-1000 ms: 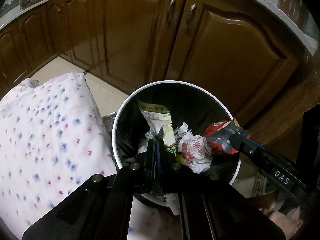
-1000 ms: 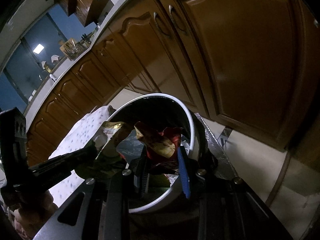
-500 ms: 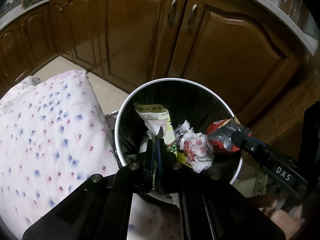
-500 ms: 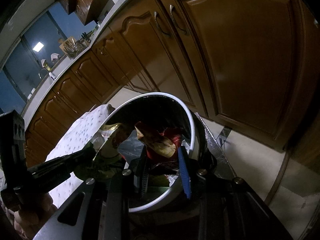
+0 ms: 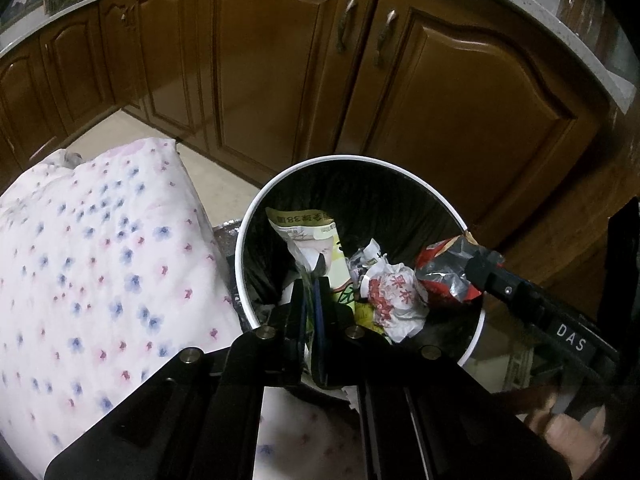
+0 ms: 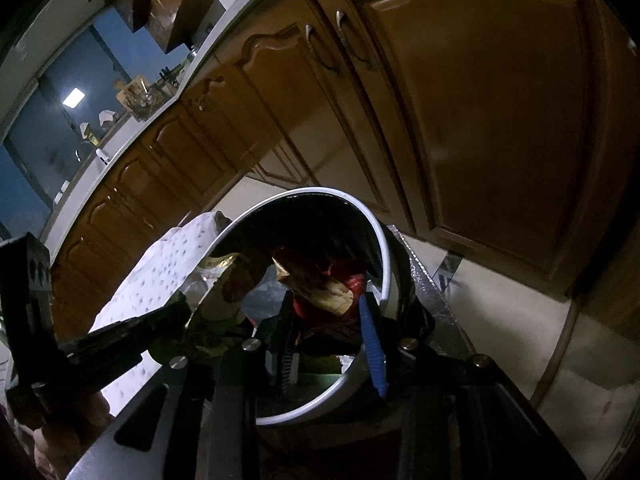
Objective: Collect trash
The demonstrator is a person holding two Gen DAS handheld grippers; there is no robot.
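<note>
A white-rimmed trash bin lined with a black bag stands on the floor below both grippers. My left gripper is shut on a yellow-green snack wrapper that sticks up inside the bin. From the right, my right gripper reaches over the rim with a crumpled red wrapper at its tips. In the right wrist view the bin lies ahead and the red wrapper sits between the fingers of the right gripper, whose jaws are opening. The left gripper enters from the left there.
A crumpled white-and-red paper ball lies in the bin. A floral cloth covers something left of the bin. Brown cabinet doors stand close behind it. Pale tiled floor lies to the right. A person's hand holds the right gripper.
</note>
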